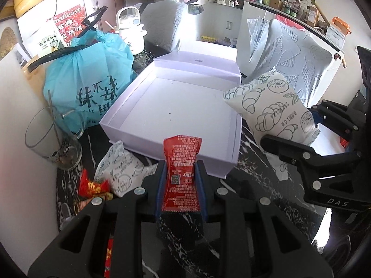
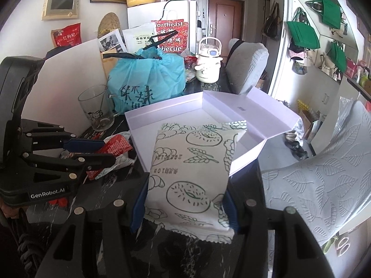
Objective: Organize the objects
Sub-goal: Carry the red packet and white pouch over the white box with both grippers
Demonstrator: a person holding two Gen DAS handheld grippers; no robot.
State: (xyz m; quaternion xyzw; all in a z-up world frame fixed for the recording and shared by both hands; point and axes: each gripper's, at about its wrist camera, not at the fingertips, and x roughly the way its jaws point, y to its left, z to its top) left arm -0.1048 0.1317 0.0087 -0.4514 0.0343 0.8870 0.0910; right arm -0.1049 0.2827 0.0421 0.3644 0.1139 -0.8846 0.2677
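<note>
An open white box (image 1: 176, 106) sits on the dark marble table; its inside is bare. My left gripper (image 1: 180, 180) is shut on a red ketchup sachet (image 1: 182, 173) and holds it upright just before the box's near wall. My right gripper (image 2: 185, 199) is shut on a white bread packet (image 2: 192, 173) with line drawings, held over the box's (image 2: 255, 125) near corner. The right gripper with the packet (image 1: 271, 104) shows at the right in the left wrist view. The left gripper (image 2: 102, 153) with the sachet (image 2: 111, 153) shows at the left in the right wrist view.
A blue bag (image 1: 90, 78), a glass cup (image 1: 55, 139) and a white kettle (image 1: 129, 30) stand left of and behind the box. Another white packet (image 1: 123, 169) and red candies (image 1: 92, 186) lie on the table near the left gripper. Leaf-patterned chairs (image 2: 324, 176) stand on the right.
</note>
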